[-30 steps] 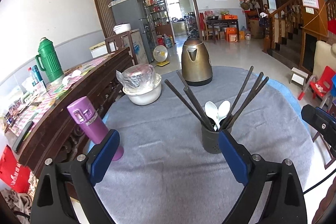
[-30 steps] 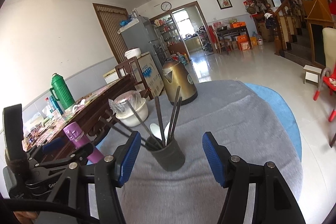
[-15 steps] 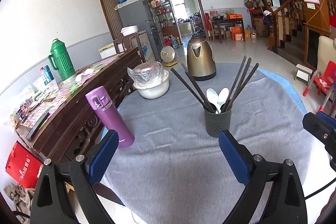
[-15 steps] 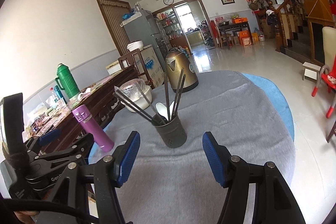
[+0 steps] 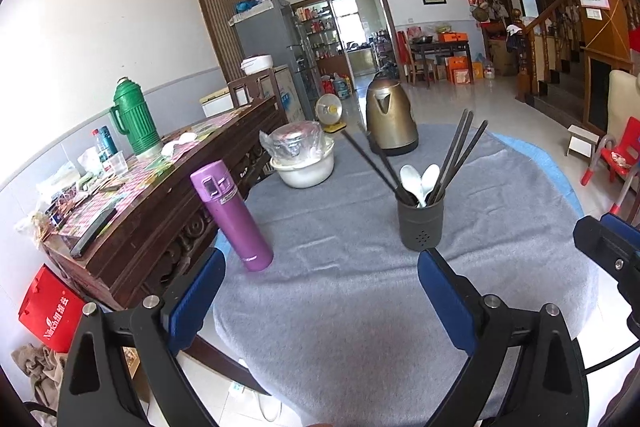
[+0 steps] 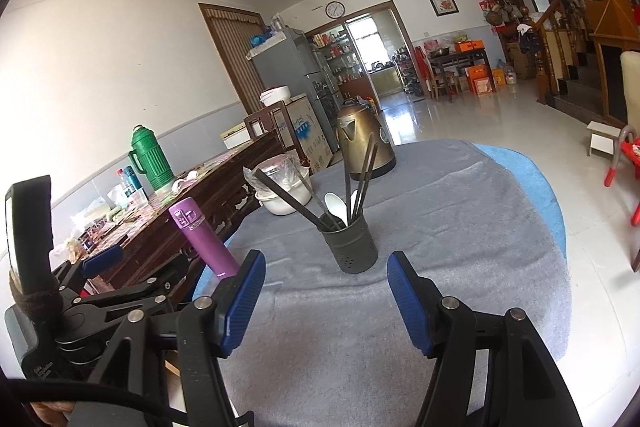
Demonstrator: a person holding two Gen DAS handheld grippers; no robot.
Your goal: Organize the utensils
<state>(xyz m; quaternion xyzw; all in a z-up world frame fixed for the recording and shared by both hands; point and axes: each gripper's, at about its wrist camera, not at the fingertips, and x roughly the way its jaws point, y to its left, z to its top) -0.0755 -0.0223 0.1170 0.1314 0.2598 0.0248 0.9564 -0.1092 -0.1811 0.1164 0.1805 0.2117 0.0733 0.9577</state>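
A dark grey utensil holder [image 5: 421, 226] [image 6: 351, 245] stands upright on the grey tablecloth. Several dark chopsticks [image 5: 460, 155] [image 6: 362, 179] and two white spoons [image 5: 419, 182] [image 6: 335, 205] stick out of it. My left gripper [image 5: 318, 297] is open, empty and hangs over the table's near side, short of the holder. My right gripper [image 6: 326, 297] is open too, with nothing between its blue pads, and the holder sits just beyond its fingertips. The left gripper's body [image 6: 80, 291] shows at the left of the right wrist view.
A purple flask [image 5: 230, 215] [image 6: 202, 239] stands at the table's left edge. A white bowl under plastic wrap [image 5: 302, 159] and a bronze kettle [image 5: 390, 119] stand farther back. A cluttered wooden sideboard [image 5: 132, 195] runs along the left; red chairs [image 5: 616, 159] stand right.
Both grippers have drawn back from the utensil holder, which now looks smaller and farther off. More of the table's near edge and the floor shows. Both sets of jaws stay apart as before.
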